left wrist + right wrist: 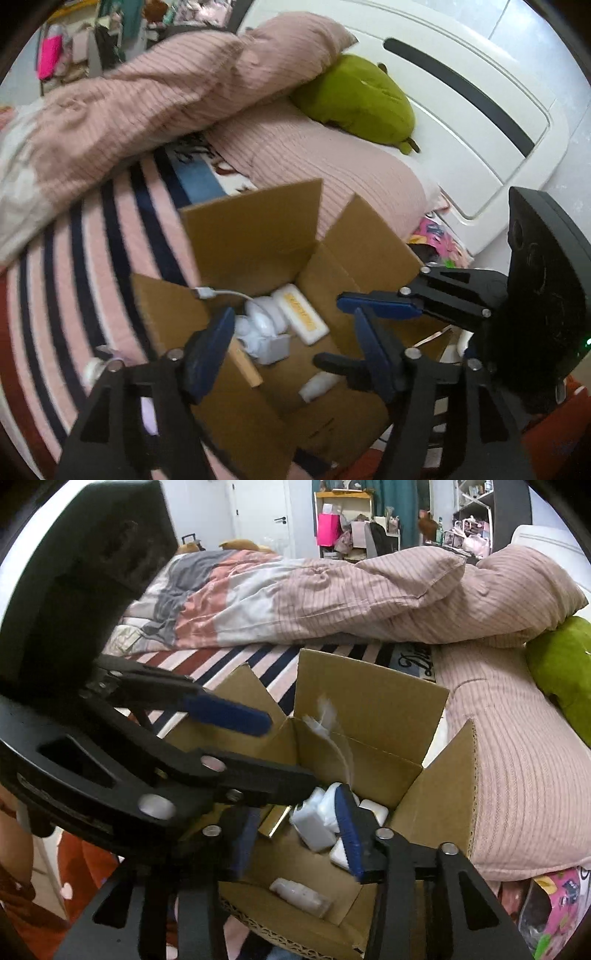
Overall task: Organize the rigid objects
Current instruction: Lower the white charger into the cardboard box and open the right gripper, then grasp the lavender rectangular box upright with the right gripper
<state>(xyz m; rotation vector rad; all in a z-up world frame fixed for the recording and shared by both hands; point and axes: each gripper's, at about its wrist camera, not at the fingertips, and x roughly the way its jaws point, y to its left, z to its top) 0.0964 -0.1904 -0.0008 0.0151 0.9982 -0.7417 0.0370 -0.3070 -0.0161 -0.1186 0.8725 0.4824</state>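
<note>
An open cardboard box (255,229) stands on the striped bed; it also shows in the right wrist view (373,705). Inside lie a white charger block (275,349) with its cable (218,293), a white bar with yellow print (304,314) and a small white bottle (319,386). In the right wrist view the charger block (312,827) and the bottle (301,895) lie on the box floor. My left gripper (291,345) is open and empty above the box. My right gripper (299,834) is open and empty over the box; it also shows from the side in the left wrist view (334,328).
A pink striped duvet (155,96) and pillow (332,170) lie behind the box. A green plush (358,96) rests against the white headboard (480,122). Shelves with clutter (354,528) stand at the far wall.
</note>
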